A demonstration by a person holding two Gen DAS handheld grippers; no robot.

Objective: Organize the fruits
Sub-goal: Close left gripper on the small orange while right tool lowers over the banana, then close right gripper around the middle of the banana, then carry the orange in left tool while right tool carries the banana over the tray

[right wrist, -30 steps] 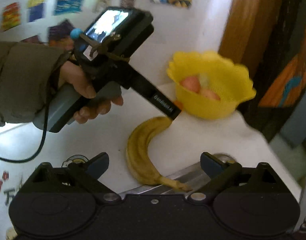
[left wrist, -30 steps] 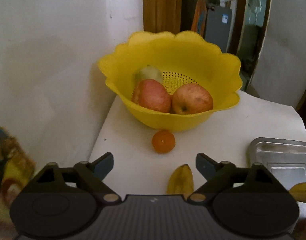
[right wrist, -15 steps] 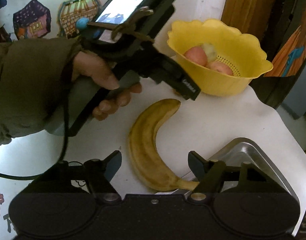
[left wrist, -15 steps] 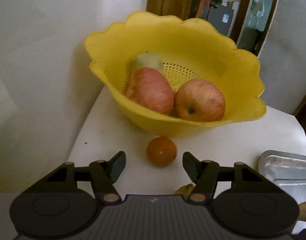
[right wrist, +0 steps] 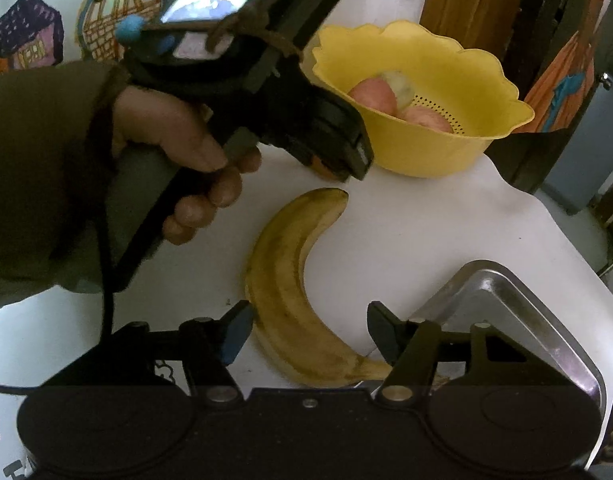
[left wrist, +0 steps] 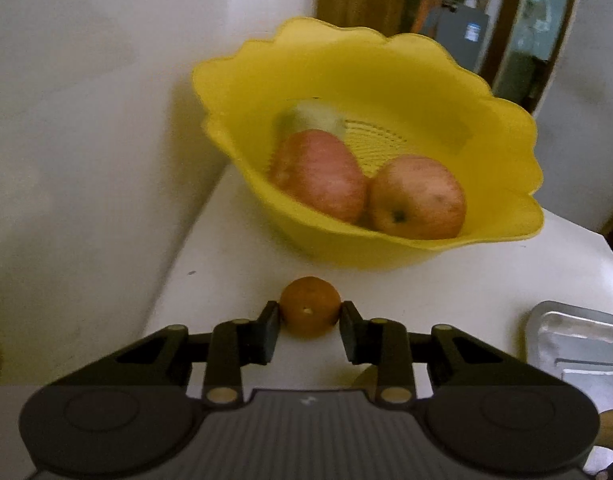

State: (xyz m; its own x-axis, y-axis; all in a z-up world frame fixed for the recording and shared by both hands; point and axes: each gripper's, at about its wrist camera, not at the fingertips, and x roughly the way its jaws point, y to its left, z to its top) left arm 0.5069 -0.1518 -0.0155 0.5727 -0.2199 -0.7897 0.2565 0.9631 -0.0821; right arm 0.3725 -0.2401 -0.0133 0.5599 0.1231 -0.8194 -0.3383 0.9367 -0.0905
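Both hand-held grippers pointed steeply down at the white worktop (left wrist: 466, 280), each over its own fruit. On the left hand-held gripper (left wrist: 310, 330) the jaws had just been closing, and the pads now pressed on either side of a small orange (left wrist: 309, 306) that sat on the worktop just in front of the yellow scalloped colander (left wrist: 506, 216). Inside the colander lay two red apples (left wrist: 416, 198) and a pale green fruit behind them, which suggested the orange was being gripped to join them.

On the right hand-held gripper (right wrist: 309, 334) the jaws had also just been closing, yet they stood apart around the stem end of a spotted banana (right wrist: 284, 276) without squeezing it; one pad was just beside the skin, the other short of it. The banana's stem touched the rim of a steel tray (right wrist: 538, 304).

In the right wrist view, a person's hand (right wrist: 178, 160), in an olive sleeve, wrapped the left tool's handle, angled down toward the orange.
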